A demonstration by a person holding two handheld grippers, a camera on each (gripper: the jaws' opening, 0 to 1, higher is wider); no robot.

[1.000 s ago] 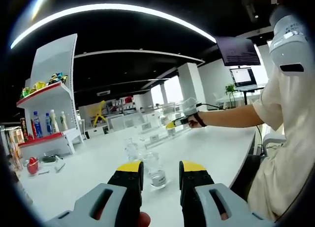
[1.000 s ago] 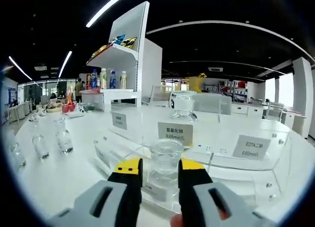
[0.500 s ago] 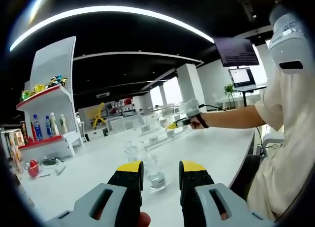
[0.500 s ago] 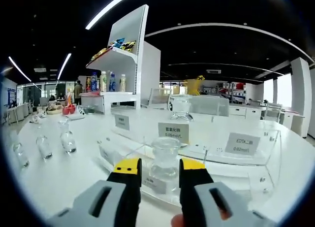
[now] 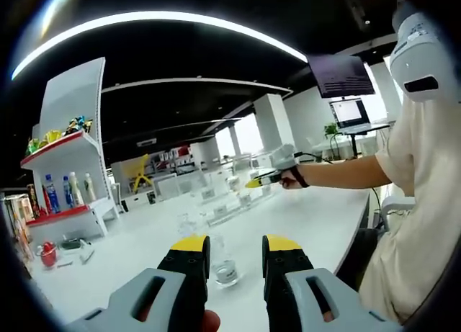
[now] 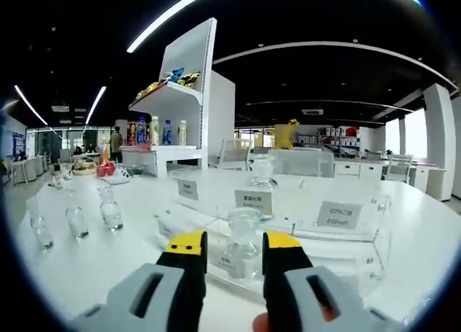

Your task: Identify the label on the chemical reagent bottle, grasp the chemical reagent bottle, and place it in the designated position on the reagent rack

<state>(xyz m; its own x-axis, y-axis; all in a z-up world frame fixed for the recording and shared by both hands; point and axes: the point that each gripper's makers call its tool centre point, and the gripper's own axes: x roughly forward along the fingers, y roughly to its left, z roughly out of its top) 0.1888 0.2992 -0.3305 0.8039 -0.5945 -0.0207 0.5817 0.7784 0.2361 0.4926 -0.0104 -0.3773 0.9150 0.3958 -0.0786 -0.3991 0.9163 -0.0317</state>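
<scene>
In the right gripper view a clear glass reagent bottle (image 6: 243, 238) stands in the lower tier of a clear acrylic rack (image 6: 346, 238), just beyond my right gripper (image 6: 235, 244), which is open and apart from it. White labels (image 6: 253, 201) mark the rack's places, and another bottle (image 6: 261, 170) stands on the upper tier. In the left gripper view my left gripper (image 5: 236, 247) is open above the white table (image 5: 310, 217), with a clear bottle (image 5: 225, 263) standing ahead between its jaw lines. The right gripper (image 5: 268, 178) shows far off at the rack (image 5: 229, 204), held out in a hand.
Several loose clear bottles (image 6: 110, 211) stand on the table left of the rack, and more (image 5: 189, 222) ahead of the left gripper. A white shelf unit (image 6: 180, 109) with drinks and snacks stands behind. The person's body (image 5: 425, 202) is at the right.
The right gripper has drawn back from the rack, so the bottle standing in it looks smaller and farther. The left gripper view has tilted slightly; its bottle stays on the table.
</scene>
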